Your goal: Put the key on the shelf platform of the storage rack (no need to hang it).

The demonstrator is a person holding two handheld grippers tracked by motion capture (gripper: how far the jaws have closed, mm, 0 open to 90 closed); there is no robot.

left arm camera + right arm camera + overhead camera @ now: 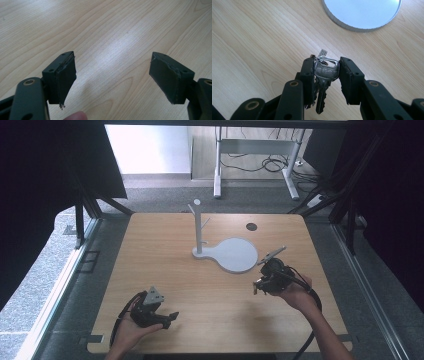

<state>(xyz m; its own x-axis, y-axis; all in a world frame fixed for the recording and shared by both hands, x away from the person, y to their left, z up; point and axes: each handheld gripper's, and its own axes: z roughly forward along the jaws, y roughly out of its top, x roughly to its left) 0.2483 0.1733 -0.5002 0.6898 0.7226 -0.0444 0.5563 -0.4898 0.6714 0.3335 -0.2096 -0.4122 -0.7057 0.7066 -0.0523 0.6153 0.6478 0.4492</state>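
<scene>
Keys (325,75) sit clamped in my right gripper (326,75) above the tabletop (210,285), just beside the grey stand (220,251), so I judge I am carrying them to hang on a peg, while my left gripper (112,75) rests with jaws apart.

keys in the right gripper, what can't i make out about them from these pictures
- Keys, right gripper view: how many there are; the black pads cover all but one key's face and a second tip.
- Stamped writing on that key, right gripper view: too small to read.
- Key ring, right gripper view: mostly hidden behind the key head.
- Right gripper, high view: the keys are too small to tell apart from the jaws.
</scene>
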